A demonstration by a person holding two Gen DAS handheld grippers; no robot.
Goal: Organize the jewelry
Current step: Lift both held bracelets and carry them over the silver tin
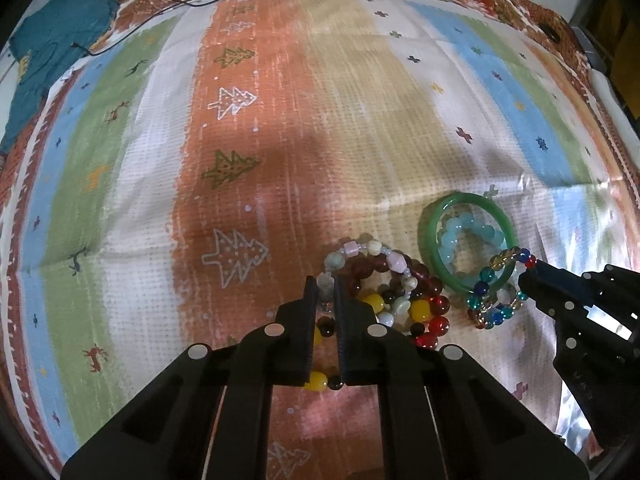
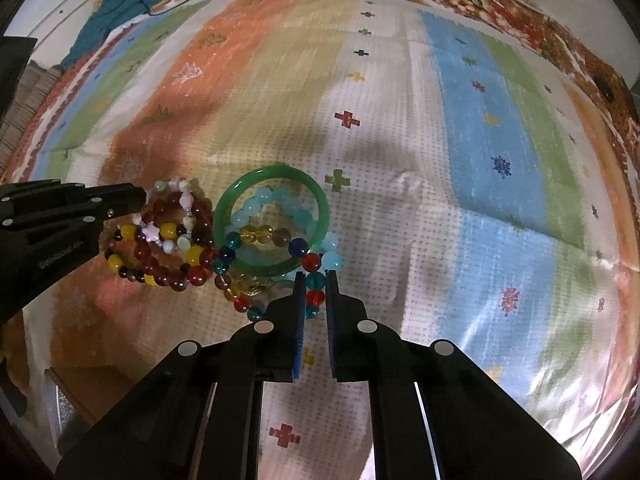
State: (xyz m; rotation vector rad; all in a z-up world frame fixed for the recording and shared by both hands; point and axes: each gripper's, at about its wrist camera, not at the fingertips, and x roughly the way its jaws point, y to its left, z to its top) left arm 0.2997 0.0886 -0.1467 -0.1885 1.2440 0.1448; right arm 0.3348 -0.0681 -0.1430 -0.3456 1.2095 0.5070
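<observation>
Bracelets lay tangled between my grippers: left gripper (image 1: 326, 284) clenched the pastel strand (image 1: 374, 249), right gripper (image 2: 311, 280) the multicoloured strand (image 2: 314, 280).

2 wrist fisheyes, steeply downward, sharing bracelets (image 1: 384, 292)

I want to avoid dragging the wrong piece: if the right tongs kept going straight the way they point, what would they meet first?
The multicolored glass bead bracelet already pinched in the right tongs; just beyond lies the green bangle, though depth is hard to judge.
</observation>
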